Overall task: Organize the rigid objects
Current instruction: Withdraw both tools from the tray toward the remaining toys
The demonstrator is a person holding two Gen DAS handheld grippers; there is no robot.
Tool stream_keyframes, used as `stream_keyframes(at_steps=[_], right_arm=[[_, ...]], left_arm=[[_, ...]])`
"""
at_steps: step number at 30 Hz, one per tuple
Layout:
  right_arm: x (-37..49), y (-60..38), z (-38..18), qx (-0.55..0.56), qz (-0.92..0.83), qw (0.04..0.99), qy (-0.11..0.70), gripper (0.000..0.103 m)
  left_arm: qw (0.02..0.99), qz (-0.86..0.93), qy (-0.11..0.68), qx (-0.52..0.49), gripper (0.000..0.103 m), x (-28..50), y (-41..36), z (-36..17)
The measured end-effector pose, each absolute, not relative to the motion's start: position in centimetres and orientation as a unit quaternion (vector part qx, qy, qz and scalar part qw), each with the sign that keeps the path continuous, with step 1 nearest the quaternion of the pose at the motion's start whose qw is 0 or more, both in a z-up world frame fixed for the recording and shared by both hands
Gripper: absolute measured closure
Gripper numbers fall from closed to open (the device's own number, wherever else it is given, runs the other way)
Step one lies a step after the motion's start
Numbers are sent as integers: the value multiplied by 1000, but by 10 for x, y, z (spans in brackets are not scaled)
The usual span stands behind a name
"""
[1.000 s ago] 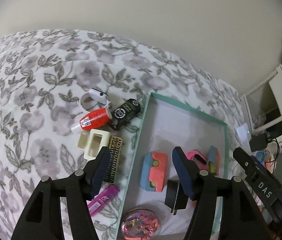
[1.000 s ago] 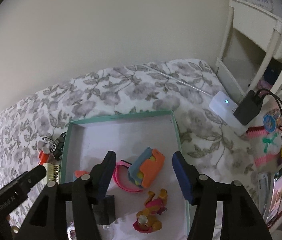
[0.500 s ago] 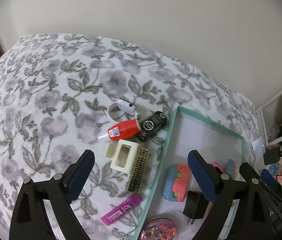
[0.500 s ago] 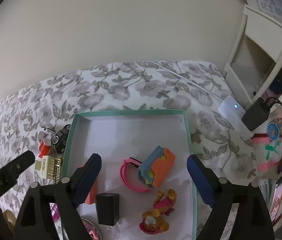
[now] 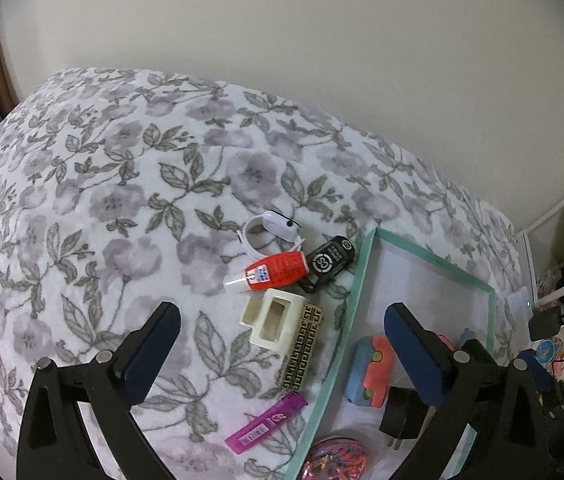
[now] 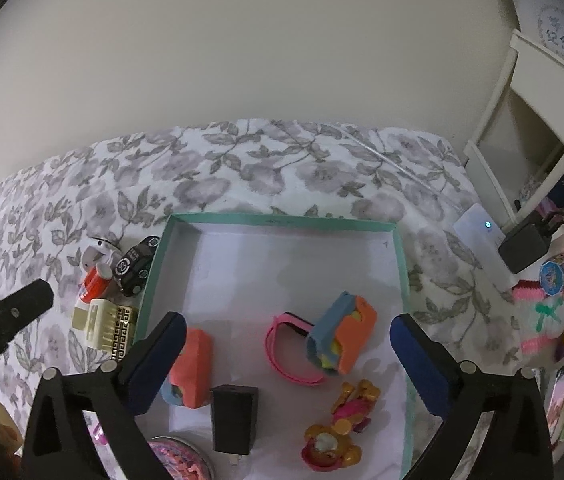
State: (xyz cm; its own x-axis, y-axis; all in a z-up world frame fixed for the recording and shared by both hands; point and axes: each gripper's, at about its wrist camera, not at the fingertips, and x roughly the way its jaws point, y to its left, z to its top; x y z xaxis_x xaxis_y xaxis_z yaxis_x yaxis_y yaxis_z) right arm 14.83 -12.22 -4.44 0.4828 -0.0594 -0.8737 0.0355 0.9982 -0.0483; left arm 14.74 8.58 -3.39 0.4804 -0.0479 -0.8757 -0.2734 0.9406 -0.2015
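Left wrist view: cream holder [image 5: 273,322] beside gold clip [image 5: 302,347], on the bedspread [image 5: 93,208] just outside the tray [image 5: 344,334].
Left gripper [image 5: 282,348]: fingers spread, empty.
Right gripper [image 6: 288,354]: spread wide above tray.

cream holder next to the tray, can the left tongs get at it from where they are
Probably yes. The left tongs are open and empty, and the cream holder lies between their tips, uncovered. The gold patterned clip touches its side and may get nudged.
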Motion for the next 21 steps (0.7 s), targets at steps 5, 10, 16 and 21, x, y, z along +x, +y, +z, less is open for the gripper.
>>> stream_keyframes(at_steps=[5,10,16,21], right_arm=[[147,-110,-48,-6,-11,857,515,0],[145,-94,-54,-17,2,849,528,0],[140,-74,-58,-21,23,842,538,0],[140,-56,-66,-47,35,837,544,0]], left_arm=[[842,70,508,-169,1,141,100,-33],[829,68,529,-166,1,134,108,-42],[812,72,553,-171,1,127,116,-58],[792,91,572,-194,1,121,133,-76]])
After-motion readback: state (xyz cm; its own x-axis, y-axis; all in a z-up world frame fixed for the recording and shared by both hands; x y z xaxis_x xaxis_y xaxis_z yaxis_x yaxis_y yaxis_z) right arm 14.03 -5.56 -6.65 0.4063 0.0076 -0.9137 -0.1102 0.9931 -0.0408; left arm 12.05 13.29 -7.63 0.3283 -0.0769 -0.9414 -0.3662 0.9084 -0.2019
